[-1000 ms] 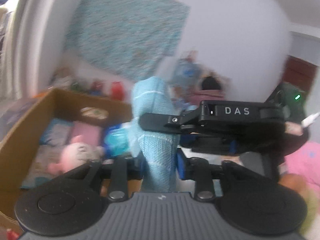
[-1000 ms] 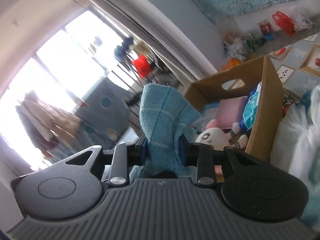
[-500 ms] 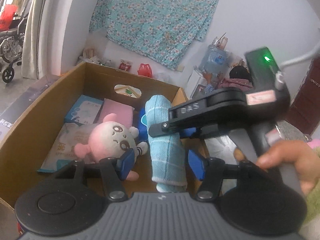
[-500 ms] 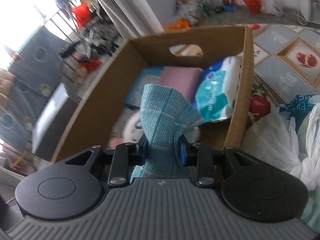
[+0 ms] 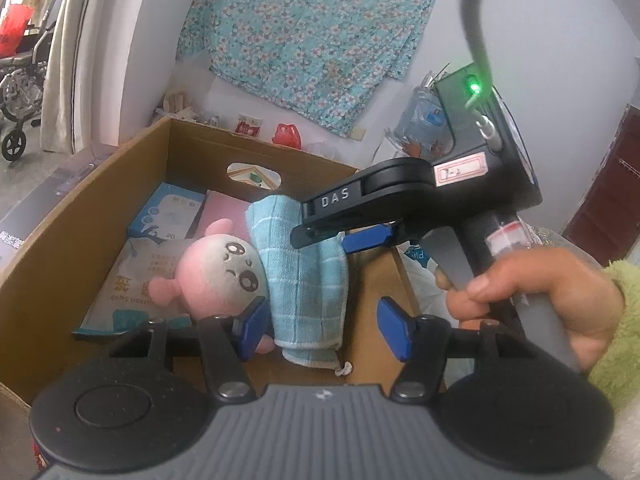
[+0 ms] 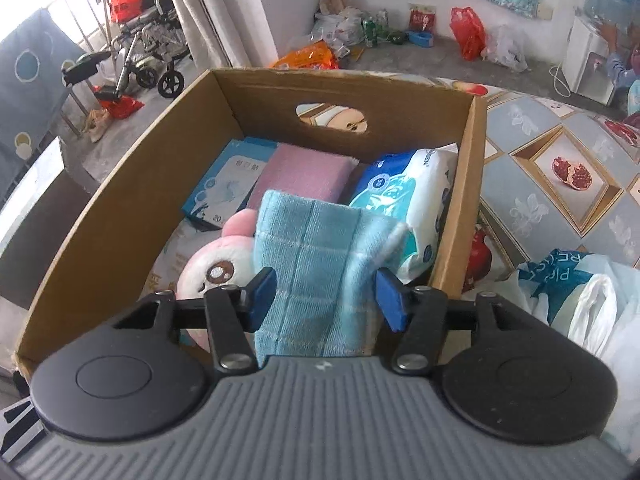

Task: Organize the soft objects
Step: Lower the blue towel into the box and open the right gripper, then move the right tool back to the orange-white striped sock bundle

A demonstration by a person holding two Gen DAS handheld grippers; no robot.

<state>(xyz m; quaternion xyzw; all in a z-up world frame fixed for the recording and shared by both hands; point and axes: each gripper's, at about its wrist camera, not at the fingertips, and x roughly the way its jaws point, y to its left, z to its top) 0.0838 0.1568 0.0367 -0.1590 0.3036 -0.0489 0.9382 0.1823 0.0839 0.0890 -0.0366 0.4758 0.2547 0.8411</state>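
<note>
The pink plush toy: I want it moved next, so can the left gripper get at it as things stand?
Probably yes: the pink plush toy lies uncovered in the cardboard box just beyond the left gripper, whose jaws stand apart; only the blue towel crowds one side.

White wall, floral cloth (teal), grey floor, wheelchair.

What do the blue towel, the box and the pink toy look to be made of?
Blue towel: woven terry-like cloth, matte, with a grid weave and hemmed edge. Box: brown corrugated cardboard, raw cut edges. Pink toy: plush fabric, fuzzy surface, probably stuffed.
</note>
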